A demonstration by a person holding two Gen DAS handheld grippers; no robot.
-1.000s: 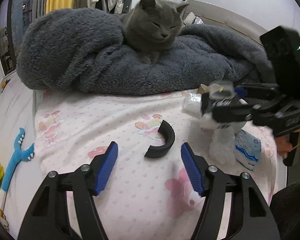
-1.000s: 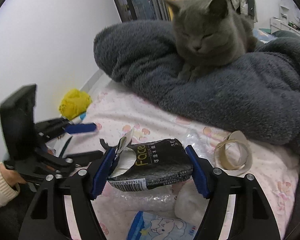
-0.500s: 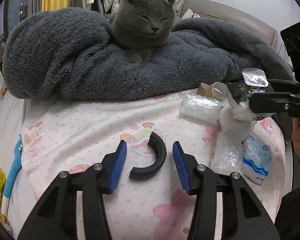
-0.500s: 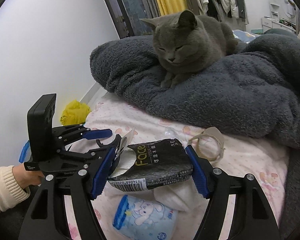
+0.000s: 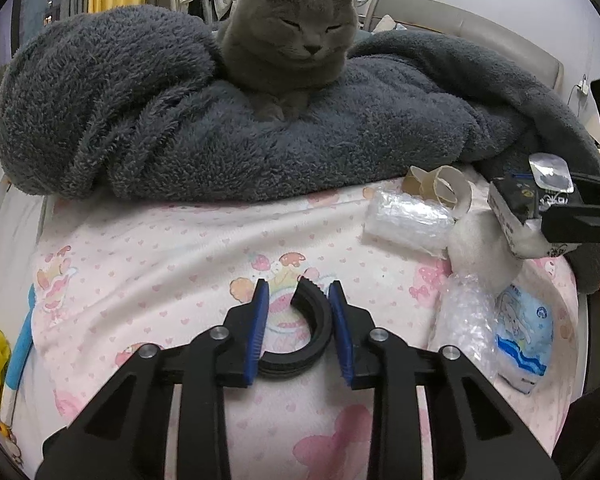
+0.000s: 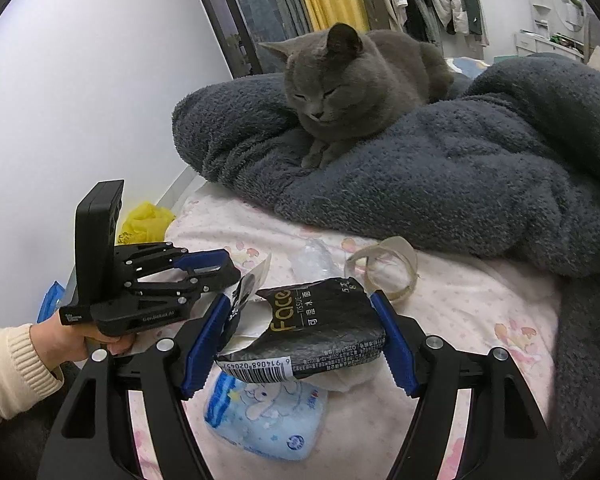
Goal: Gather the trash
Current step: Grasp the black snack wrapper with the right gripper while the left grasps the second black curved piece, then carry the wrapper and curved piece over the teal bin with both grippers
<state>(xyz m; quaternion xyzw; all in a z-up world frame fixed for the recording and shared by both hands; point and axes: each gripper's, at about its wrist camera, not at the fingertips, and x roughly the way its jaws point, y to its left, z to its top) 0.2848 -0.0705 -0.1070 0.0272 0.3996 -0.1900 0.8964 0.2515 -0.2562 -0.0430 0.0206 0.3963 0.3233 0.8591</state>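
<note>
Although the black curved plastic piece [image 5: 312, 332] looked like the lightest scrap on the bed, it was also the stiffest — a hard half-ring lying flat on the pink printed sheet [image 5: 172, 256], one ribbed end pointing away from the camera. The left gripper [image 5: 300, 332] had its blue pads on either side of the arc, the right pad touching the outer curve and the left pad just beside the open side; the jaws were narrowed around it, but whether they had actually clamped I cannot tell. Judging by its shape, a squeeze across the curve could make the piece pivot or pop out, so the thicker bottom of the arc seemed the safer place to take hold. The right gripper [image 6: 300, 336] was clenched on a black tissue packet [image 6: 320, 332], a soft, crinkly, nearly empty wrapper that sagged between the pads and would deform rather than slip. More litter lay close by: a blue-and-white tissue pack [image 6: 268, 420] under the packet, a roll of bubble wrap [image 5: 408, 220], a loose plastic film [image 5: 468, 320] and an empty tape ring [image 6: 384, 268] — all light and easy to crush. Behind them a grey cat [image 5: 292, 36] rested on a dark fleece blanket [image 5: 340, 136], well apart from both grippers.
</note>
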